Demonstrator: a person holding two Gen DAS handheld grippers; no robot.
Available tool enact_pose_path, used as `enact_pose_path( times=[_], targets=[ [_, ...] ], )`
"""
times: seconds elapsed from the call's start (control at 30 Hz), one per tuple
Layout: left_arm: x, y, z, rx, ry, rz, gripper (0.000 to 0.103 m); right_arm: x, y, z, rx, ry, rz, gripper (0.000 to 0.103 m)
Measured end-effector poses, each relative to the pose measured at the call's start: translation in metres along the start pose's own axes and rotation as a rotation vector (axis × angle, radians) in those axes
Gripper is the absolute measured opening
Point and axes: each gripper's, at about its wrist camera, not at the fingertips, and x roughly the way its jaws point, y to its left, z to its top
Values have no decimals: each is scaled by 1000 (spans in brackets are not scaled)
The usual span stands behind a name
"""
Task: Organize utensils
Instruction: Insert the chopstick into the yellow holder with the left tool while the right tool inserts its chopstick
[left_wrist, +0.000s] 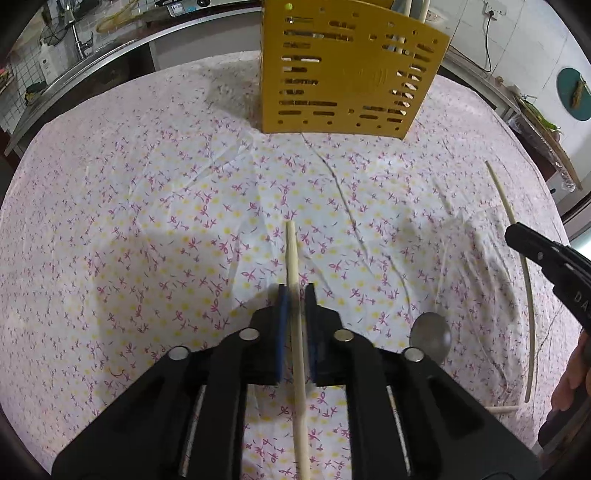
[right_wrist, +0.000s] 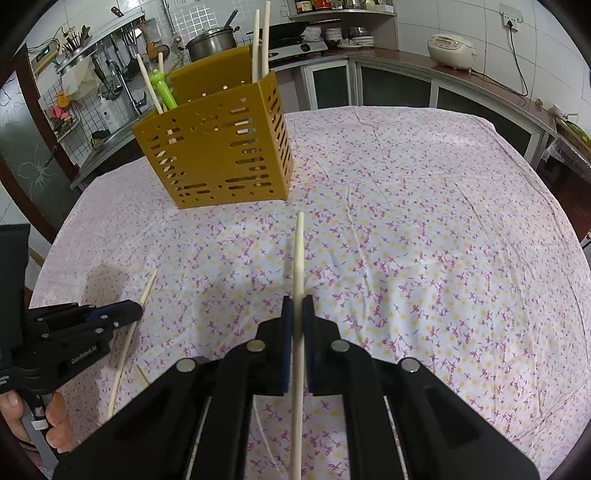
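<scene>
A yellow slotted utensil holder (left_wrist: 343, 70) stands at the far side of the floral tablecloth; it also shows in the right wrist view (right_wrist: 218, 147), with several chopsticks and a green utensil (right_wrist: 164, 90) standing in it. My left gripper (left_wrist: 296, 291) is shut on a pale wooden chopstick (left_wrist: 293, 258). My right gripper (right_wrist: 297, 304) is shut on another chopstick (right_wrist: 299, 251); it also shows at the right edge of the left wrist view (left_wrist: 517, 236). The left gripper shows at lower left of the right wrist view (right_wrist: 129, 314).
A metal spoon (left_wrist: 431, 336) lies right of my left gripper. A short stick end (left_wrist: 504, 408) lies near the table's front edge. Kitchen counters, a sink (left_wrist: 70, 44) and a rice cooker (right_wrist: 450, 50) ring the table.
</scene>
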Motion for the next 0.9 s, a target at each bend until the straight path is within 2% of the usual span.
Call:
enact_pose_path(
  times=[0.1,0.27,0.37,0.4,0.53,0.6,0.73,0.9],
  targets=[
    [3,1,1,2,1,16,22,1,1,0,-2,4,-1,6],
    [11,-3,2,36,15,26,22,3,-1,0,2,9,-6,6],
    [13,-7,6,62,23,50,12,5,-2,1,7,12,-5,6],
    [14,-6,7,60,29,56,5,5,-2,0,6,13,-6,6],
    [9,-1,9,37,20,29,4,2,-3,2,5,1,-6,6],
    [0,2,10,17,-17,-1,4,-1,-4,3,11,-10,-3,6],
    [-32,10,12,-15,-140,-57,4,-7,-5,7,23,-40,8,6],
    [-72,15,16,-37,-276,-87,4,-21,-4,13,41,-124,52,6]
  ],
)
